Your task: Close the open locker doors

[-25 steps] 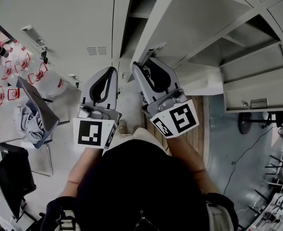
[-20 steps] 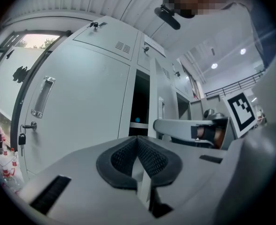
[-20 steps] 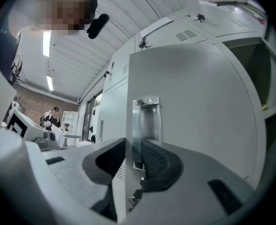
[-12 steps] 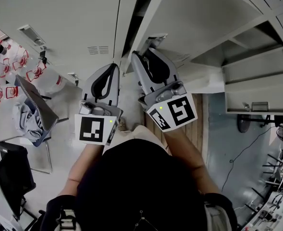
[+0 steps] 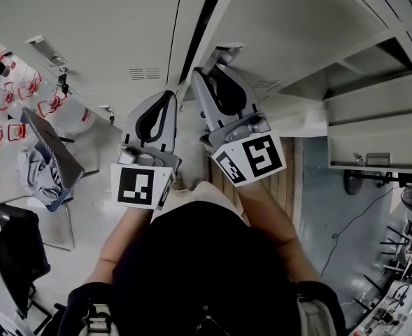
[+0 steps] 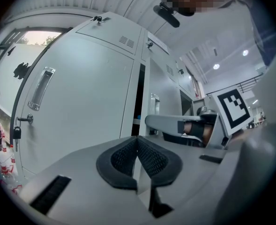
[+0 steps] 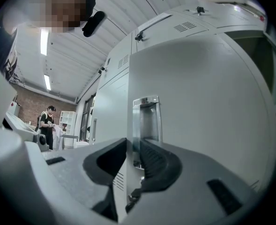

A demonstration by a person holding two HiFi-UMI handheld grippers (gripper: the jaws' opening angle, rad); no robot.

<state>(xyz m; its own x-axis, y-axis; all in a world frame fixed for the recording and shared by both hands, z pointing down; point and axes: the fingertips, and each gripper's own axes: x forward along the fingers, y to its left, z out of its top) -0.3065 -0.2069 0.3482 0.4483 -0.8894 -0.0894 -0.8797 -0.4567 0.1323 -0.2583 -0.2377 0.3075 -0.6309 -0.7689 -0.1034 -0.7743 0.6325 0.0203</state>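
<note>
The right gripper is holding its ribbed black fingers narrowly apart; they have just been closing, straddling the edge of the open, smooth grey metal locker door beside its recessed chrome handle. The left gripper is pressing its fingers together, empty.

- Black top across the lower middle — short-sleeved, it seems, though its edges are murky.
- Smooth grey shells on left gripper and right gripper; black ribbed pads.
- White marker cubes — bold black squares.
</note>
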